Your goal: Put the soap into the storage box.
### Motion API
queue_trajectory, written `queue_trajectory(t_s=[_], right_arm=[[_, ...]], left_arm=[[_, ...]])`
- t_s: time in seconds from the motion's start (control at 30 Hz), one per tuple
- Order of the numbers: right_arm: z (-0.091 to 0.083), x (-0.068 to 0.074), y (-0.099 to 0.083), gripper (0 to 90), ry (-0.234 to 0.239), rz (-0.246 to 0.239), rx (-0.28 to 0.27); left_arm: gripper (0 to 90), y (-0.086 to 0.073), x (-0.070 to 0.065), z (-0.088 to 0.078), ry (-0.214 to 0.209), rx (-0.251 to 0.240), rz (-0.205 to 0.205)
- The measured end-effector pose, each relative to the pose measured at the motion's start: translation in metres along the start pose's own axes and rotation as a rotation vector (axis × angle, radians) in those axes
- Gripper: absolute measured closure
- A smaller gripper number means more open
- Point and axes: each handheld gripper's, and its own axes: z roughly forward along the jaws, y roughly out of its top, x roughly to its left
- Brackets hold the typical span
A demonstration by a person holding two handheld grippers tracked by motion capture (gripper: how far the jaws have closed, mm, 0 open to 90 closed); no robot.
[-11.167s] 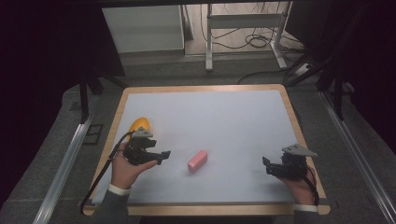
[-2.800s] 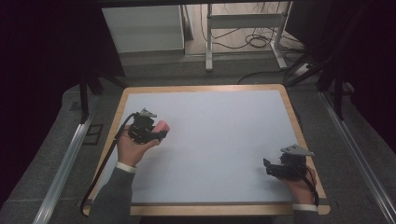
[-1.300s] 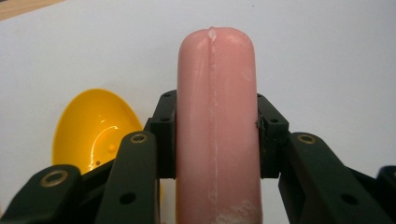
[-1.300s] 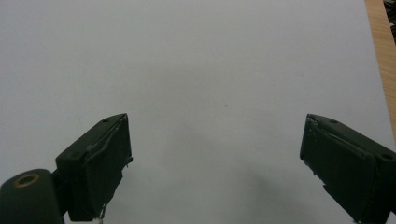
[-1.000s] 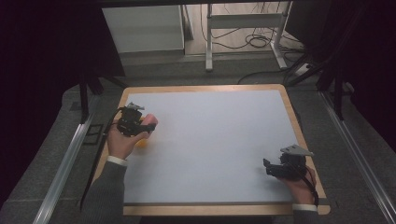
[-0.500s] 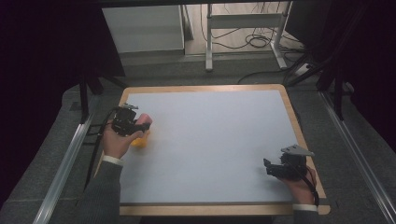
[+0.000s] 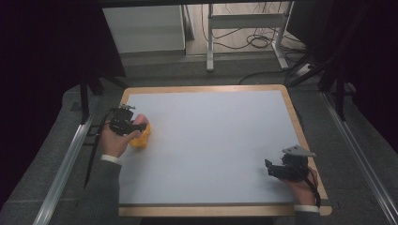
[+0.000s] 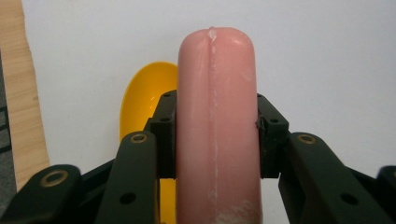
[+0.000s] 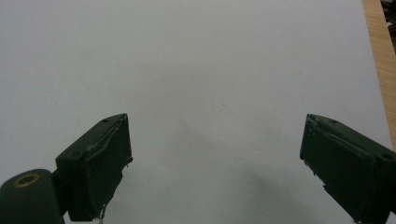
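A pink sausage (image 8: 215,126) stands lengthwise between the jaws of my left gripper (image 8: 215,112), which is shut on it. In the high view the left gripper (image 7: 138,125) holds the sausage (image 7: 143,122) just above a yellow bowl (image 7: 141,139) near the table's left edge. The yellow bowl (image 8: 142,98) lies below and to the left of the sausage in the left gripper view. My right gripper (image 7: 270,168) rests at the front right of the table. Its jaws stand wide apart in the right gripper view (image 9: 215,163) with nothing between them.
The table is a pale grey sheet with a wooden rim (image 7: 202,88). Metal rails (image 7: 65,164) run along both sides. A white cabinet (image 7: 143,28) and a metal frame with cables (image 7: 244,23) stand beyond the far edge.
My left hand has carried the sausage leftward and down over the yellow bowl. The right hand has stayed where it was.
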Motion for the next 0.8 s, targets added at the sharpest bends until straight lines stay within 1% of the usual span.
queue_trajectory(t_s=[0.13, 0.17, 0.23, 0.43, 0.53, 0.8], right_arm=[[0.0, 0.0, 0.0, 8.7, -0.001, 0.001, 0.0], [0.0, 0.0, 0.0, 8.7, -0.002, 0.002, 0.0], [0.0, 0.0, 0.0, 8.7, -0.002, 0.002, 0.001], [0.0, 0.0, 0.0, 8.7, -0.001, 0.002, 0.003], [0.001, 0.0, 0.0, 8.7, -0.004, 0.005, 0.004], [0.001, 0.0, 0.0, 8.7, -0.006, 0.006, 0.004]], left_arm=[[60.2, -0.002, 0.004, 0.004, 0.008, 0.011, -0.007], [60.2, -0.002, 0.006, 0.005, 0.004, 0.008, -0.014], [60.2, -0.005, 0.009, 0.009, 0.009, 0.015, -0.025], [60.2, -0.009, 0.013, 0.015, 0.014, 0.021, -0.044], [60.2, -0.011, 0.016, 0.02, 0.017, 0.032, -0.052], [60.2, -0.013, 0.017, 0.025, 0.019, 0.043, -0.056]])
